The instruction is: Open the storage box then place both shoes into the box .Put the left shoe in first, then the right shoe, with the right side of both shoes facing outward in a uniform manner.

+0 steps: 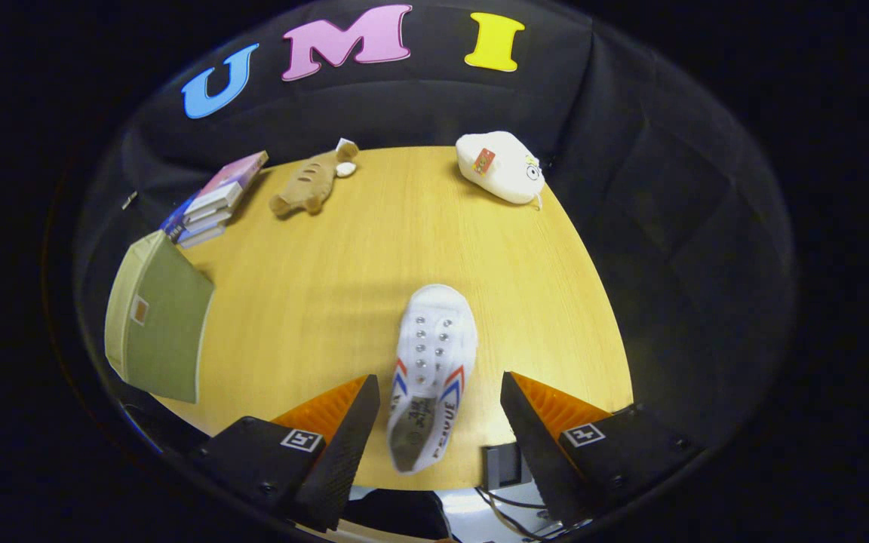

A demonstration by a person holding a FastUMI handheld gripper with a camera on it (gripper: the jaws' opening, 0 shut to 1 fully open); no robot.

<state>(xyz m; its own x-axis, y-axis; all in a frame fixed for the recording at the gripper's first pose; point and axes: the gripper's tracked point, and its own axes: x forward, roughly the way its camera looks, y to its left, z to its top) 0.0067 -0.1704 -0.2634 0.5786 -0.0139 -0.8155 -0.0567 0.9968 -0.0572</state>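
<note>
- the wooden table (314,302) fills the middle of the gripper view, its pale grain bare around the shoe; black cloth closes the booth behind it and to the right.
- the storage box (159,324), green with a beige edge, stands off to the left of the fingers at the table's near left edge; it looks closed, though i cannot make out the lid's seam.
- a stack of books (216,200) sits beyond the box, with a brown plush toy (312,185) beside it and a white plush toy (501,166) at the far right rim.
- the one white shoe (431,369) lies on the table between the fingers and just ahead of them, its long axis running straight away from the gripper, toe far, heel opening near; which foot it is i cannot tell.
- the gripper (434,418) is spread wide and holds nothing, both fingers apart from the shoe's sides.
- my judgement: the box must be opened first, so the coming move likely turns left to it.
</note>
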